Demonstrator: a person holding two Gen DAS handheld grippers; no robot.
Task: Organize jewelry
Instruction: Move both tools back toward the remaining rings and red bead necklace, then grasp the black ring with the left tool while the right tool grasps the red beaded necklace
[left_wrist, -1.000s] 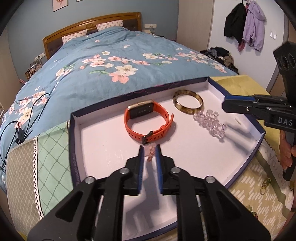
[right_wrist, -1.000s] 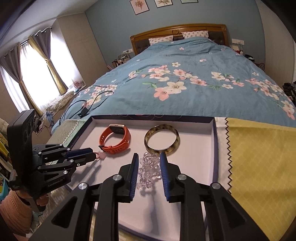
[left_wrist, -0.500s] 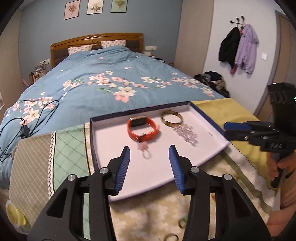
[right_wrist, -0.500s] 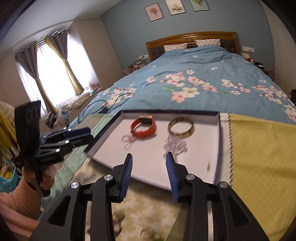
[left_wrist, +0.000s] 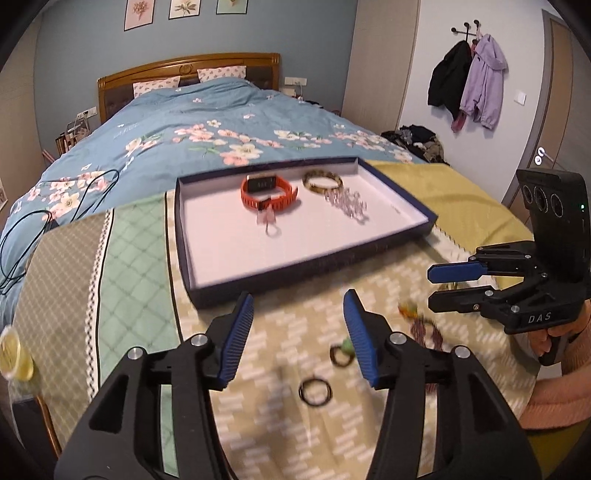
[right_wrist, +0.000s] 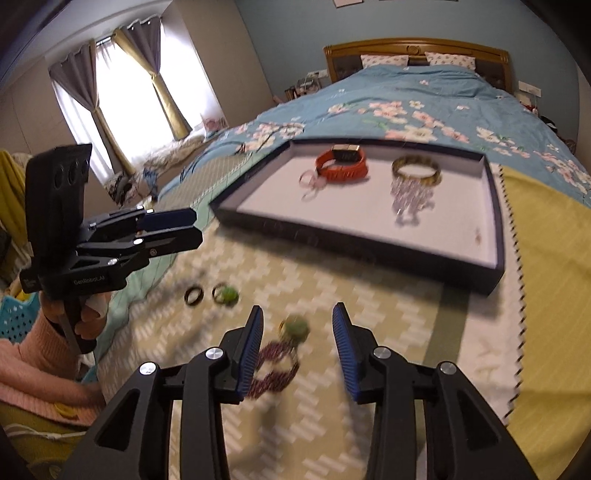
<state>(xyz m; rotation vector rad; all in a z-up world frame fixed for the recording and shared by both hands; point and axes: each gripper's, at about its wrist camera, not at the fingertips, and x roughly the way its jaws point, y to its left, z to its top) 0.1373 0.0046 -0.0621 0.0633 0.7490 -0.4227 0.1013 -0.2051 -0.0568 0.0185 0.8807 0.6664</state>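
A dark-rimmed white tray (left_wrist: 207, 258) (right_wrist: 495, 206) lies on the bed's patterned cloth. It holds an orange watch (left_wrist: 267, 192) (right_wrist: 341, 164), a tortoiseshell bangle (left_wrist: 322, 181) (right_wrist: 416, 170), a clear bead bracelet (left_wrist: 347, 203) (right_wrist: 408, 197) and a small pink ring (left_wrist: 271, 221) (right_wrist: 310, 182). My left gripper (left_wrist: 298, 328) is open and empty, above loose rings (left_wrist: 315, 391). My right gripper (right_wrist: 297, 350) is open and empty, over a dark red bead bracelet (right_wrist: 275, 369) and a green piece (right_wrist: 295, 326).
Two more rings (right_wrist: 194, 295) lie on the cloth near the left gripper (right_wrist: 171, 230). A yellow cloth (right_wrist: 546, 258) covers the right side. Cables (left_wrist: 22, 236) trail on the blue floral duvet. A small yellow pot (left_wrist: 13, 354) stands at the left edge.
Both grippers have opened and pulled back from the tray to above the cloth in front of it. The pink ring and the clear bead bracelet stay in the tray.
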